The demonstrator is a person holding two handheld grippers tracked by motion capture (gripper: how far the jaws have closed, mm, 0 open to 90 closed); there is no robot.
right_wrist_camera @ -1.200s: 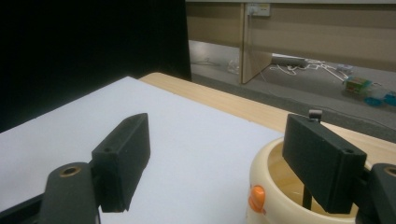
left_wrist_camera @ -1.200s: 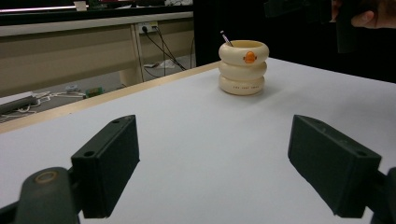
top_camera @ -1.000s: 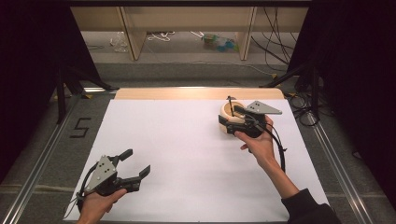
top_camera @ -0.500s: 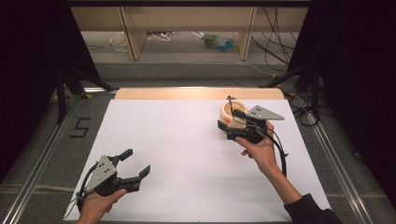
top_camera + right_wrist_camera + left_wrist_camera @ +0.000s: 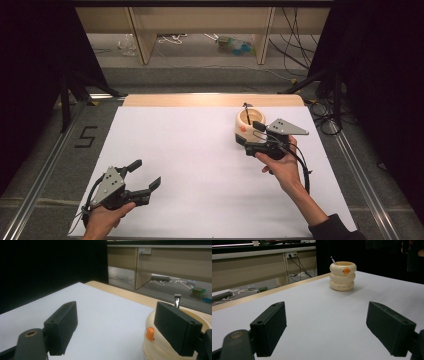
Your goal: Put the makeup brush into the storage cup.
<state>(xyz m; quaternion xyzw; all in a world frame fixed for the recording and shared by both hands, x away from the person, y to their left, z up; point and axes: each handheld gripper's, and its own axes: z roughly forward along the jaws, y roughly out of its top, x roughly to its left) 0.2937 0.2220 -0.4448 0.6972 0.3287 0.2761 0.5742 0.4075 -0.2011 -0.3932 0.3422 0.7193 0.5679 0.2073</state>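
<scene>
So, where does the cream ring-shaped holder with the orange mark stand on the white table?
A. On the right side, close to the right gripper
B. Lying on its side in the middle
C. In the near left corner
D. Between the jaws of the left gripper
A: in the high view the holder stands upright on the right part of the table, just beside the open right gripper, far from the left gripper.

Landmark: cream ringed plastic pen holder (image 5: 247,126), standing on the white sheet-covered table (image 5: 200,165), toward its far right part. Thin dark pen (image 5: 246,111) stands inside the holder. Right gripper (image 5: 255,136) sits just beside the holder, on its near right. Left gripper (image 5: 145,175) lies well apart, near left of the holder, by the table's near edge.
</scene>
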